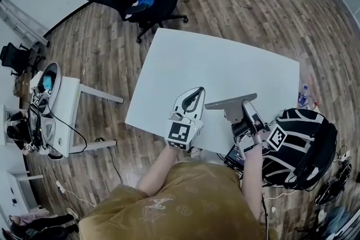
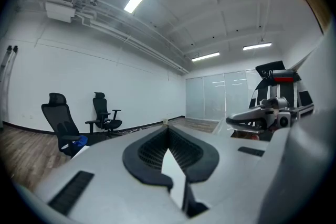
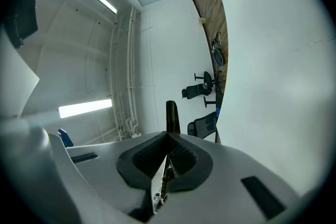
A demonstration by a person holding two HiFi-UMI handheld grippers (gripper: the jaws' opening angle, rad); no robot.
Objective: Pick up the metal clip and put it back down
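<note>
Tan sleeves and the person's forearms fill the bottom of the head view, and just past them both tools hang over the near edge of the white table (image 1: 225, 64). The left gripper (image 1: 198, 91) points away from the body. The right gripper (image 1: 209, 104) is rolled onto its side, with its nose aimed across toward the left one. No clip lies on the bare tabletop.

From the left gripper view, the left gripper (image 2: 169, 128) has its pads pressed together with nothing between them. The right gripper (image 2: 231, 120) shows at the right, close by, and office chairs (image 2: 60, 118) stand across the room.

From the right gripper view, the right gripper (image 3: 168, 136) has its jaws closed to a thin seam. A dark, narrow strip stands out past the tips, and I take this to be the metal clip (image 3: 171, 115), pinched and held off the table (image 3: 273, 60), which runs up the right side because of the roll.

The hold looks like an edge pinch on a thin, slick piece, so the clip could swivel or slide out when the wrist turns back level. If it is let go too high, it may bounce or skid, and the table's near edge is close enough for it to fall to the floor. The left gripper is also near enough to be knocked.
</note>
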